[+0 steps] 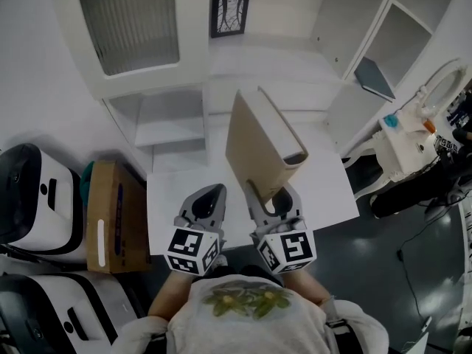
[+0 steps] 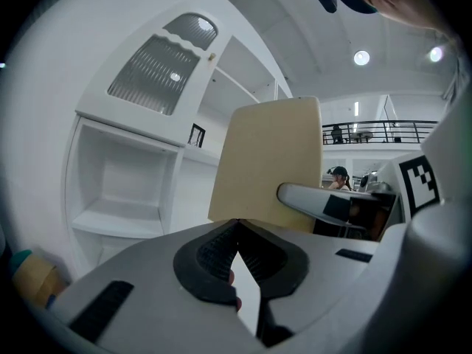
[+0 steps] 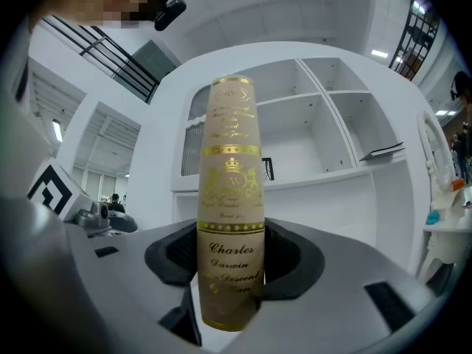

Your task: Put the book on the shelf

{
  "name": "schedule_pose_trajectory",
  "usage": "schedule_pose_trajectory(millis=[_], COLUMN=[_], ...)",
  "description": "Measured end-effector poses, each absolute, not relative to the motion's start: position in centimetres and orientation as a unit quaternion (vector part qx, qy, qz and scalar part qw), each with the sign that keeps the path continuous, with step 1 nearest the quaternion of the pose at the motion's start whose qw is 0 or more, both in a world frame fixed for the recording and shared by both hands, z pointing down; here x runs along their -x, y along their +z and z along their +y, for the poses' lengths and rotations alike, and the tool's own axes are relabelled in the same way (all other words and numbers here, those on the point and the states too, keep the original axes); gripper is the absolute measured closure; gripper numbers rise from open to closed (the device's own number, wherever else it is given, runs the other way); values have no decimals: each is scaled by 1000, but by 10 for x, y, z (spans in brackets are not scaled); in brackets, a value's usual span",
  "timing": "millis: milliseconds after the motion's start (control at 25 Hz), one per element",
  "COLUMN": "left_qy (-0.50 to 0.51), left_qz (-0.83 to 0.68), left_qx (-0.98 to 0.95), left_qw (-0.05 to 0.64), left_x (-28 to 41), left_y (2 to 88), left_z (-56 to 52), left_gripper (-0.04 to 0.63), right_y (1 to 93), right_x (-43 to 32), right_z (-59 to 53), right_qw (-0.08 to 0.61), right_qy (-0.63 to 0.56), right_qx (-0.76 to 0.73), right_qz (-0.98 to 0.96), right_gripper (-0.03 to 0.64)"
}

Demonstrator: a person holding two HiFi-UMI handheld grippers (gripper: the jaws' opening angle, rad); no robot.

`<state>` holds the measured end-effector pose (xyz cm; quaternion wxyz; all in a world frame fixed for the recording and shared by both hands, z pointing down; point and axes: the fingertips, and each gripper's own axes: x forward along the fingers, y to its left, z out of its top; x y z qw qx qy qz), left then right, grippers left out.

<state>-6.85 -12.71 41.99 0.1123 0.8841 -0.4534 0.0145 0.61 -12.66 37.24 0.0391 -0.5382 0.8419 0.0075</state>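
Observation:
A beige book (image 1: 262,142) with gold lettering on its spine (image 3: 228,198) stands nearly upright, leaning a little, over the white table (image 1: 328,190). My right gripper (image 1: 273,198) is shut on its lower end, the pads pressing both covers. My left gripper (image 1: 209,196) is just left of it, shut, with nothing between its pads (image 2: 221,245). In the left gripper view the book's cover (image 2: 269,161) fills the middle. The white shelf unit (image 1: 169,135) stands behind the table, with open compartments (image 3: 317,175) ahead of the book.
A framed picture (image 1: 229,13) stands on the shelf's middle ledge. A dark flat object (image 1: 375,78) lies in a right compartment. A cardboard box (image 1: 110,216) and white machines (image 1: 29,198) sit left of the table. A white device with cables (image 1: 413,150) is at right.

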Motion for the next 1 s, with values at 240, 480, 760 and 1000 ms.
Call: schedule_pose_trajectory(millis=[240, 480, 760, 1000], left_qy=[15, 12, 12, 9], left_qz=[-448, -449, -458, -474], left_qx=[-885, -884, -881, -873], left_qw=[128, 128, 119, 114], left_x=[70, 63, 53, 48], left_y=[433, 432, 416, 413], left_z=[-139, -149, -164, -175], left_gripper=[568, 568, 568, 568], right_y=[361, 343, 325, 311], right_x=[-2, -9, -20, -23], right_z=[-142, -157, -174, -187], right_qw=[46, 60, 75, 91], right_qy=[29, 51, 53, 63], right_qx=[540, 540, 530, 516], right_qz=[840, 838, 843, 849], right_gripper=[396, 396, 396, 396])
